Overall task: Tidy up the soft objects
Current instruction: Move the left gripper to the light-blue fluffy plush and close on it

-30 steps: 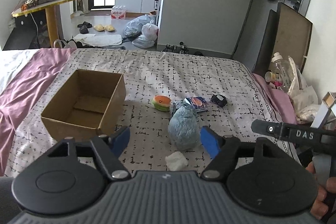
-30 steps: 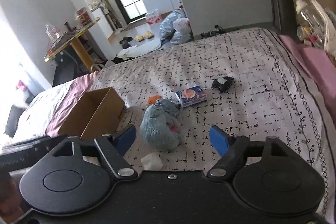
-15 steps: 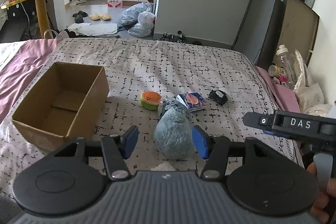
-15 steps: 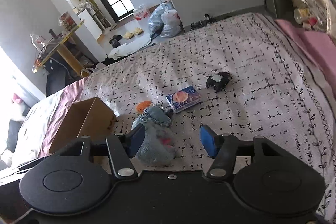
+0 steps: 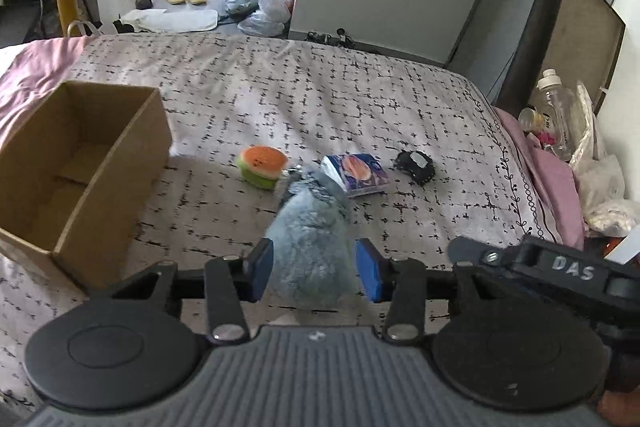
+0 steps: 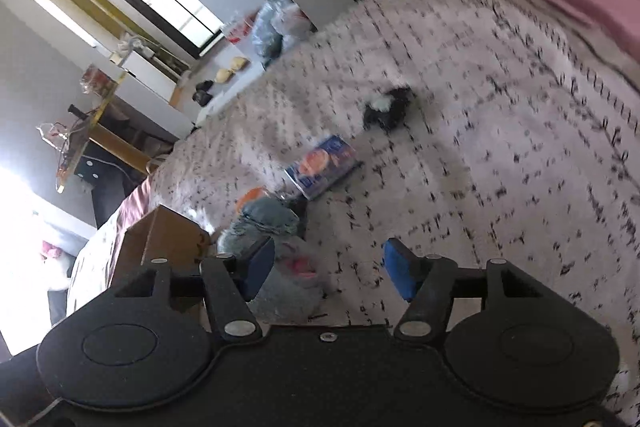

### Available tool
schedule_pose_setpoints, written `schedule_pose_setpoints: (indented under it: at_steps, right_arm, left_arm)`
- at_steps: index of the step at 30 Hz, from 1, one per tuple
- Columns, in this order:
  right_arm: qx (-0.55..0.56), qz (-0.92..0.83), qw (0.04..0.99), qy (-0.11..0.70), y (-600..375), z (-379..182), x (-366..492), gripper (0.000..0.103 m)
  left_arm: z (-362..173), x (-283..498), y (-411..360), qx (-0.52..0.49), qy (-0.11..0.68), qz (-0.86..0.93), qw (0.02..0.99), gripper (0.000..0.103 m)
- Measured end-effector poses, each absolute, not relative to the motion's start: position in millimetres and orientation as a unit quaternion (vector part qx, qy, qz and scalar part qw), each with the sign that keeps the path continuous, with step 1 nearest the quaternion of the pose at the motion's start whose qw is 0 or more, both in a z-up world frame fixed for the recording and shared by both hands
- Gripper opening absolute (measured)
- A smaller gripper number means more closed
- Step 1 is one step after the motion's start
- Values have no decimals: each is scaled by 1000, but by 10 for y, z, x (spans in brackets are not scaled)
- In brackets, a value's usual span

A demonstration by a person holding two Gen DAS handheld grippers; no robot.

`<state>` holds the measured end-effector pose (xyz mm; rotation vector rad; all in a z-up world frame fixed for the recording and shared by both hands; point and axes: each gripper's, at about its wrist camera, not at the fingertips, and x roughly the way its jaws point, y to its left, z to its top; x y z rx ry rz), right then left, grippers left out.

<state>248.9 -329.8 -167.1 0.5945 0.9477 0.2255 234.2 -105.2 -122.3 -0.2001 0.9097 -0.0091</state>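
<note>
A grey-blue plush toy [image 5: 312,239] lies on the patterned bed cover. My left gripper [image 5: 314,269] is open with its blue pads on either side of the plush, not squeezing it. The plush also shows in the right wrist view [image 6: 264,235], low and left. My right gripper [image 6: 328,269] is open and empty, above the bed just right of the plush. A watermelon-slice soft toy [image 5: 262,163], a blue tissue pack [image 5: 358,173] and a small black soft object [image 5: 416,165] lie beyond the plush. An open, empty cardboard box [image 5: 76,163] stands at the left.
Pink bedding [image 5: 28,67] lies at the bed's left side and bottles and bags [image 5: 560,115] crowd the right edge. The right gripper's body [image 5: 560,275] crosses the lower right of the left wrist view. Floor clutter lies beyond the bed's far end.
My left gripper has moved forward and down so its pads now flank the plush, and its jaws have narrowed. My right gripper has tilted and swung; its view is blurred.
</note>
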Motion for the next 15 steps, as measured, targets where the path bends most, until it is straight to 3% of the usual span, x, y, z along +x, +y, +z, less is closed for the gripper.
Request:
schedule_pose_setpoints:
  at_steps: [6, 15]
  right_arm:
    - [317, 88, 823, 462, -3393, -1831, 2569, 61]
    - [311, 97, 819, 471, -3353, -1915, 2693, 61]
  left_arm:
    - [-1378, 2486, -1137, -111, 446, -8, 888, 33]
    - [-1622, 2683, -1218, -89, 463, 1, 882, 37]
